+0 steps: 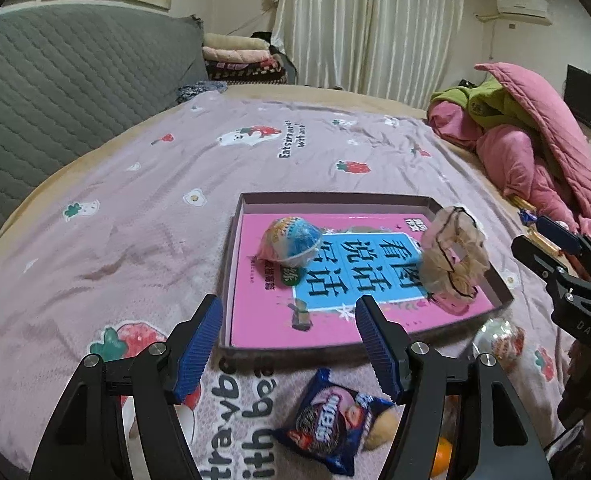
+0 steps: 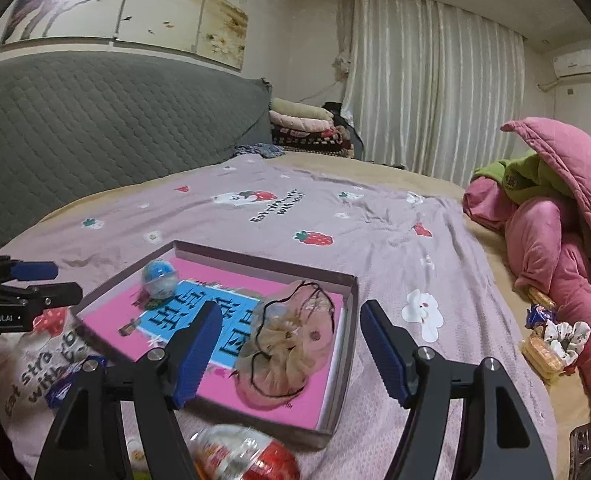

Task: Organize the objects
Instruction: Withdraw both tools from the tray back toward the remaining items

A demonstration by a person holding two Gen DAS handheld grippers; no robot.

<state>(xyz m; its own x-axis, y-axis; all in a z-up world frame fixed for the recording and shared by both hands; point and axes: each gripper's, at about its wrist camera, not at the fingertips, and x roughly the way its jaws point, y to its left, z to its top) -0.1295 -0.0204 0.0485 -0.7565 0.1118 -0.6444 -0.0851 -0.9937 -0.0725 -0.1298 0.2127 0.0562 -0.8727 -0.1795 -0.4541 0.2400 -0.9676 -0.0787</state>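
A shallow box (image 1: 237, 240) lies on the bed with a pink book (image 1: 255, 320) flat inside it. On the book rest a blue-and-white capsule ball (image 1: 291, 242) and a beige scrunchie (image 1: 453, 256). My left gripper (image 1: 288, 312) stands open above the box's near edge, nothing between its pads. Just in front of it lies a dark blue cookie packet (image 1: 331, 420). My right gripper (image 2: 290, 316) is open too. The scrunchie (image 2: 291, 340) lies in the box (image 2: 263, 258) just past its fingertips, untouched. A red-and-clear capsule toy (image 2: 243, 456) sits under that gripper.
A pink quilt pile (image 2: 555, 240) with a green garment fills the right side. Beside it lie snack packs (image 2: 543, 352), a white scrunchie (image 2: 565, 336) and a phone (image 2: 583, 444). A grey padded headboard (image 2: 95, 128) bounds the far left. An orange object (image 1: 441, 456) lies near the cookie packet.
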